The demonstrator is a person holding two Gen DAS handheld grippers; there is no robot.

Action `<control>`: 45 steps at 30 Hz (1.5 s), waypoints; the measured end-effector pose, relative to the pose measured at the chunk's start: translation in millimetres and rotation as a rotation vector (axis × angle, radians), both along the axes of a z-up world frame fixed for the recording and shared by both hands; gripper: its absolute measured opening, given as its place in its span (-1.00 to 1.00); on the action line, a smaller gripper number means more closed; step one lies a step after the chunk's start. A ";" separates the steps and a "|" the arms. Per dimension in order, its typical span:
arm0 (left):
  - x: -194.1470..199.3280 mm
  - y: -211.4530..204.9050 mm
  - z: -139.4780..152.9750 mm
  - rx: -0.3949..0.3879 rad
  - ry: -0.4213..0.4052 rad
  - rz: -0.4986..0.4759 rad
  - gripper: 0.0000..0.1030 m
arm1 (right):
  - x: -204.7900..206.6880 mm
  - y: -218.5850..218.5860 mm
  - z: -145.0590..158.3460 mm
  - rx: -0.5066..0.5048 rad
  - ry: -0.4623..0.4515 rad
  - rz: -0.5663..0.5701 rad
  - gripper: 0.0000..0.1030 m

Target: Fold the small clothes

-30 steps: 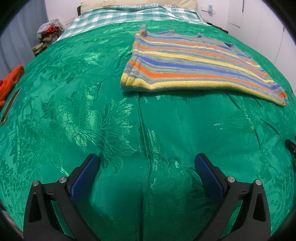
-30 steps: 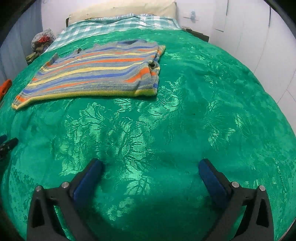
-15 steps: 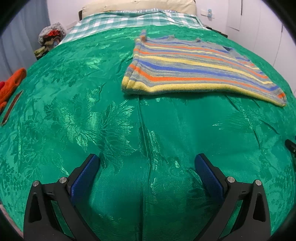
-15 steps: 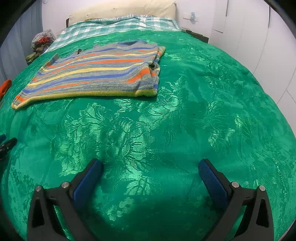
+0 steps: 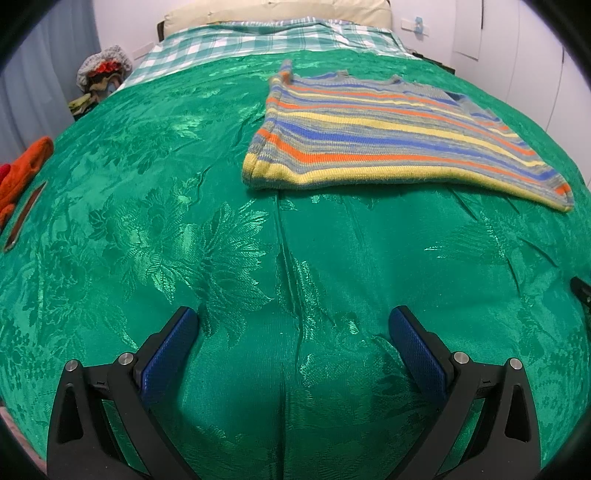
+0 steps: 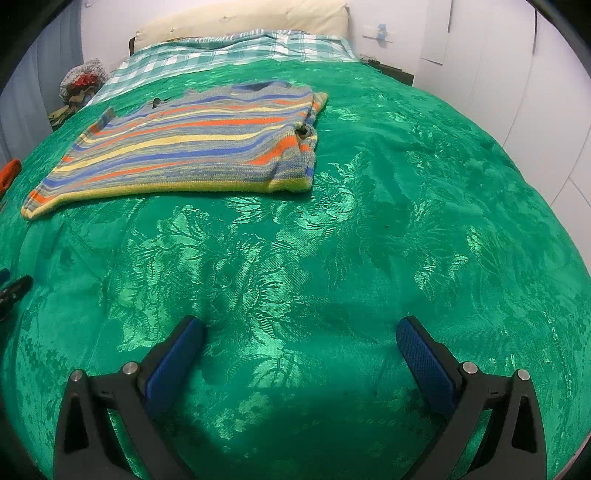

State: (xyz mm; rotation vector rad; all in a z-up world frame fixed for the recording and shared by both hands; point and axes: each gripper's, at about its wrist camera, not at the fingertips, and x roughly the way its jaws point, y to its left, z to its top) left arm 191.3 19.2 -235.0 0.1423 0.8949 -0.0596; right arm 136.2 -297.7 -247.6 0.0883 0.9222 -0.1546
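Your grippers hover over the green bedspread (image 5: 184, 206), jaws spread wide, empty.
The striped sweater (image 5: 388, 133) lies flat beyond your left gripper (image 5: 293, 328) and right gripper (image 6: 301, 332).

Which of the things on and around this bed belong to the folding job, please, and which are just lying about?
Part of the job:
striped knit sweater, partly folded on the green bedspread
left gripper, open
right gripper, open

Lying about:
orange cloth at the bed's left edge
pile of clothes beside the bed
checked sheet
pillow
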 end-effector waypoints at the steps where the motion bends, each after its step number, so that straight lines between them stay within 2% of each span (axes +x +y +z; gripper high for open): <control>1: 0.1 -0.1 0.0 0.001 0.000 0.001 0.99 | -0.1 -0.2 0.0 0.000 -0.001 0.000 1.00; 28: 0.9 0.7 0.8 0.001 0.011 0.001 0.99 | -0.9 0.5 0.1 0.000 -0.002 -0.004 1.00; 30: -0.1 -0.9 9.0 0.023 0.039 0.002 0.99 | 0.1 -0.2 1.5 0.010 0.010 -0.006 1.00; 32: -11.5 -13.5 23.3 0.093 0.018 -0.014 0.93 | 5.7 -5.7 8.4 0.050 0.066 0.002 1.00; 34: -27.3 -35.3 38.7 0.116 -0.041 -0.100 0.93 | 12.0 -17.9 19.4 0.129 0.127 0.026 0.97; 35: -35.0 -55.2 48.7 0.097 -0.074 -0.184 0.93 | 13.2 -25.2 25.3 0.167 0.123 0.025 0.97; 38: -34.1 -105.2 62.2 0.028 -0.097 -0.370 0.93 | 31.4 -61.7 54.5 0.247 0.044 0.024 0.97; 41: -5.8 -176.8 63.6 -0.052 -0.040 -0.574 0.93 | 82.6 -100.9 73.4 0.331 0.026 0.052 0.82; 43: 14.0 -211.9 55.7 -0.090 0.021 -0.665 0.91 | 131.3 -130.9 77.0 0.469 0.037 0.064 0.70; 45: 34.5 -247.5 43.0 -0.077 0.059 -0.719 0.74 | 173.3 -153.0 72.1 0.589 0.071 0.046 0.49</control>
